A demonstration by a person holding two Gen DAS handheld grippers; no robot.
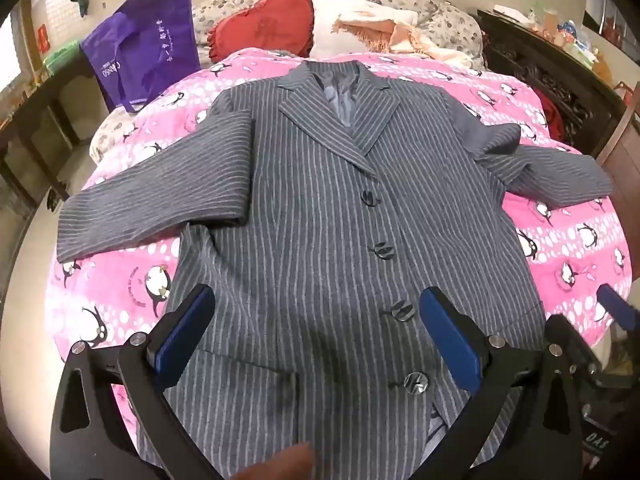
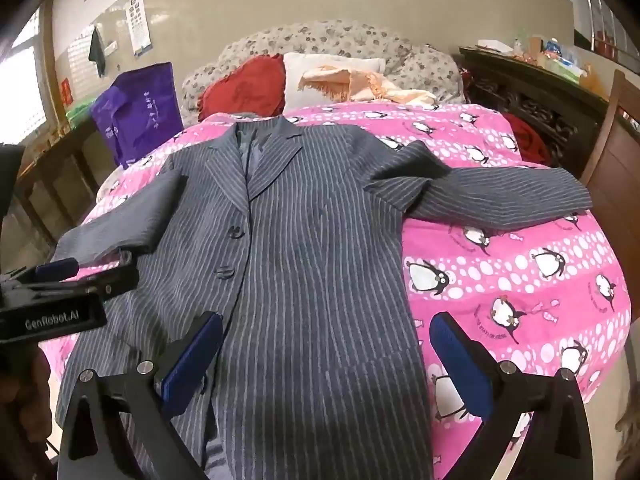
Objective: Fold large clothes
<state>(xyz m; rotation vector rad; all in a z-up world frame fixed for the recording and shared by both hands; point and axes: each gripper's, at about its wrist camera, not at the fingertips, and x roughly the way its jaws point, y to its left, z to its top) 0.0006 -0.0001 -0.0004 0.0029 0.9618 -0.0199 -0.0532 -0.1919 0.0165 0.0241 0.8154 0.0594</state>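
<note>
Grey pinstriped coat point(image 1: 312, 216) lay face up and buttoned along the middle of the bed's pink penguin quilt point(image 1: 568, 240), sleeves spread toward both side edges. Left hand-held gripper point(image 1: 316, 336) and right hand-held gripper point(image 2: 326, 364) hovered released above its hem.

Left gripper point(image 1: 316, 336) and right gripper point(image 2: 326, 356) fill each frame's lower part, blue-padded jaws spread wide, holding nothing.
</note>
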